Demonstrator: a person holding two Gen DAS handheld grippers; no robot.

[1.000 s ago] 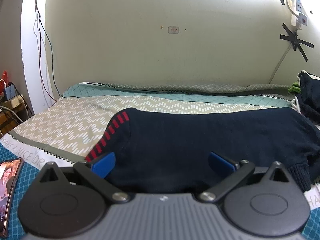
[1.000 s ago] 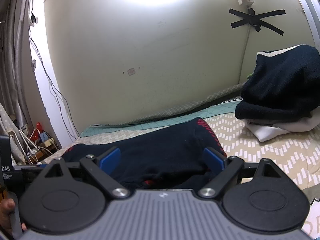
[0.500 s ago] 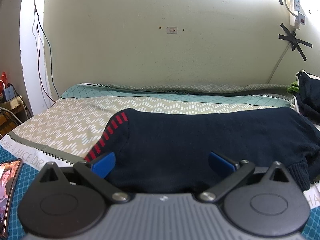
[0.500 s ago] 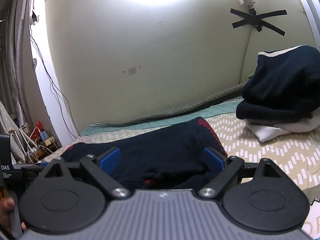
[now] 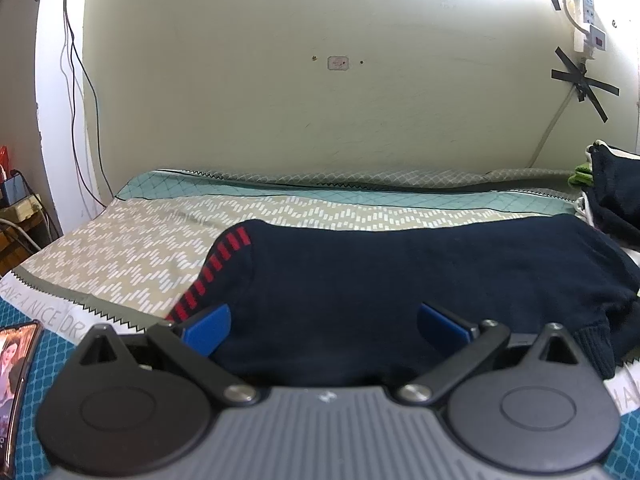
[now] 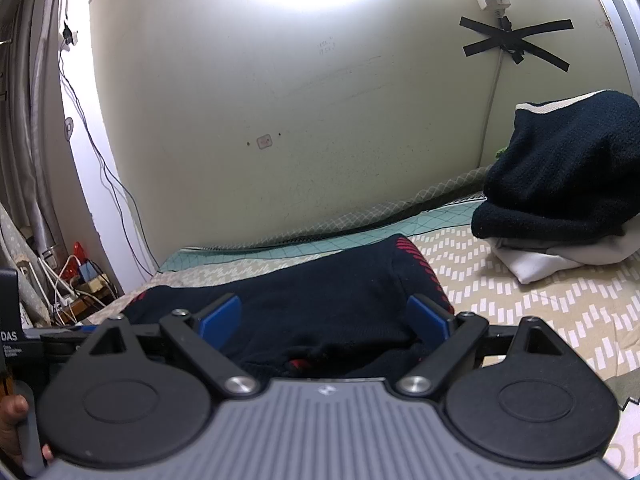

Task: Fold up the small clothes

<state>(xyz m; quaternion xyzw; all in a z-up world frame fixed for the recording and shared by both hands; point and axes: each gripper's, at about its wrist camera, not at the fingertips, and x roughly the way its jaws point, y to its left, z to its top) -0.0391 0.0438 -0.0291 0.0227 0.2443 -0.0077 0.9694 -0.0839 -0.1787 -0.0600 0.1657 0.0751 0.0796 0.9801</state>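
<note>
the navy sweater (image 5: 400,280) lies spread flat on the patterned bedsheet (image 5: 140,248), directly ahead of both grippers. the left gripper (image 5: 324,330) sits low at the sweater's near edge with its blue fingers (image 5: 208,326) spread wide apart, nothing pinched between them; the dark knit fills the gap between the fingers and runs on ahead of them. just past the left finger, a band of red stripes (image 5: 218,266) runs along the sweater's edge, and off beyond the right finger a ribbed cuff (image 5: 592,344) hangs at the hem. to the far left of that gripper, a phone (image 5: 16,376) lies on the teal part of the sheet

the right gripper (image 6: 322,320) is also spread open and empty, its blue fingers (image 6: 220,318) resting over a bunched end of the same sweater (image 6: 312,300). red stripes (image 6: 424,268) show just ahead of its right finger, and a small patch of red peeks from a fold close under the gripper body. ahead and to the right, well apart from the sweater, a stack of folded clothes (image 6: 560,196) sits on the bed near the wall (image 6: 300,100), a dark knit piece on top of white ones. at the lower left edge of the right wrist view, part of a hand (image 6: 12,420) shows beside the gripper body
</note>
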